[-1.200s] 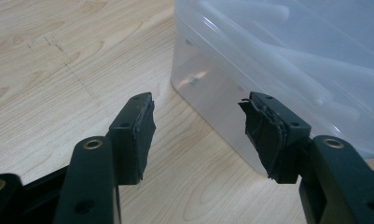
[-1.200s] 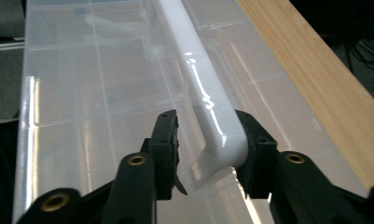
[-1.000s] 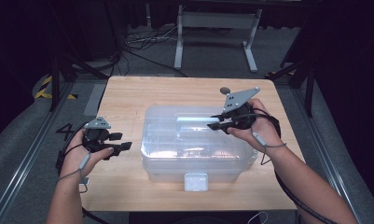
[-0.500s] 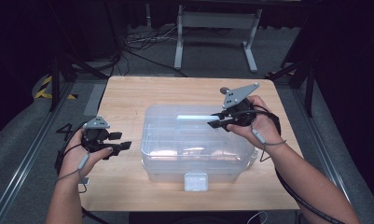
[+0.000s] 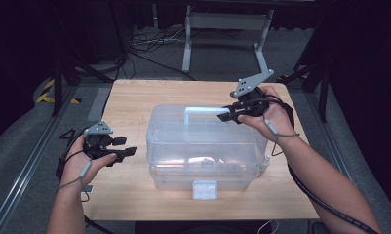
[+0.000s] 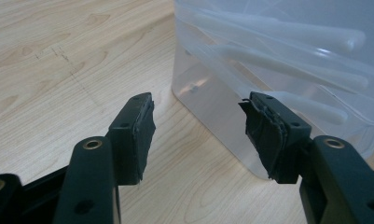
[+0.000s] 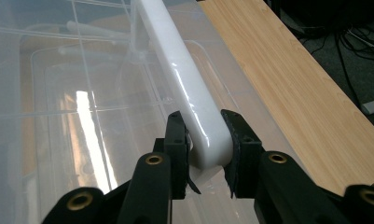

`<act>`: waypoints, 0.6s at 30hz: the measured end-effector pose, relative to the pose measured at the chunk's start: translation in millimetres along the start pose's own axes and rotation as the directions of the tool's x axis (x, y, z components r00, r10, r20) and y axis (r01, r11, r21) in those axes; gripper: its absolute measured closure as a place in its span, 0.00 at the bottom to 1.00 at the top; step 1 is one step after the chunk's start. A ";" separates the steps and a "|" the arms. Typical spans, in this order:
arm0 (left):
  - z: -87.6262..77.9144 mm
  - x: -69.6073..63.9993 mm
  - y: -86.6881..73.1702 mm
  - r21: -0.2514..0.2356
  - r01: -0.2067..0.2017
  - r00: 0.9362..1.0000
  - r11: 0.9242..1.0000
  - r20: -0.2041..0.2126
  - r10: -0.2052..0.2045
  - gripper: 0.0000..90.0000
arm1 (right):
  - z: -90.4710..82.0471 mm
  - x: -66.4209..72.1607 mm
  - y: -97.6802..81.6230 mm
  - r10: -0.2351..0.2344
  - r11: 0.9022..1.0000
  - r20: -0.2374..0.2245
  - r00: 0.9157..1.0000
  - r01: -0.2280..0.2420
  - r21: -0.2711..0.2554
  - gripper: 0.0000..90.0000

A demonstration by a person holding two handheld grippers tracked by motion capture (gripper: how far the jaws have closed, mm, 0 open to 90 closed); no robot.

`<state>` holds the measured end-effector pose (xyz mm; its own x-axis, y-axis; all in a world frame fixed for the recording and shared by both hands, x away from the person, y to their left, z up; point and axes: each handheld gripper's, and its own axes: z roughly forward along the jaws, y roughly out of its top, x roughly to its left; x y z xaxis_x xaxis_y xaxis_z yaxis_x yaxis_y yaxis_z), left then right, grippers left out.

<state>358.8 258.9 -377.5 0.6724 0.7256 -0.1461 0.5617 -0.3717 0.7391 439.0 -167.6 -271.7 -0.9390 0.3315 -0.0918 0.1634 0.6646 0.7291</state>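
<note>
Overhead light brightens the surface (image 5: 134, 97) against dark surroundings; white glare streaks the clear box (image 7: 86, 135); close tool parts blur softly.

Desk (image 5: 134, 97): light wooden rectangular top with pale grain, bearing one clear plastic lidded storage box (image 5: 203, 156) with white handle, standing near the middle, bare wood around it.

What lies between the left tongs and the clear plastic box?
Only bare wooden table. In the high view the left tongs hover just left of the clear plastic box; the left gripper view shows nothing between their open jaws and its corner.
</note>
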 end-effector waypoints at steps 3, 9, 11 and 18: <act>-0.8 -0.2 0.4 -0.004 -0.004 1.000 1.000 -0.001 0.004 0.47 | -0.2 -5.1 2.6 0.018 1.000 -0.003 1.000 -0.018 -0.003 0.81; -2.3 -0.6 0.9 -0.015 -0.004 1.000 1.000 0.000 0.004 0.47 | -0.4 -15.7 7.7 0.047 0.999 -0.002 0.999 -0.047 -0.005 0.80; -2.6 -1.3 1.0 -0.021 0.000 1.000 1.000 0.004 0.000 0.47 | -0.1 -20.4 9.8 0.061 0.998 -0.005 0.998 -0.061 -0.004 0.80; -3.8 -2.0 1.6 -0.035 -0.001 1.000 0.999 0.015 0.002 0.47 | 1.2 -32.4 12.6 0.098 0.995 -0.008 0.995 -0.098 -0.021 0.79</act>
<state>356.5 259.1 -373.4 0.6805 0.7162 -0.1548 0.5440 -0.3523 0.7616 471.8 -169.2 -260.4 -0.9208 0.3898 -0.0145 0.2483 0.6145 0.7488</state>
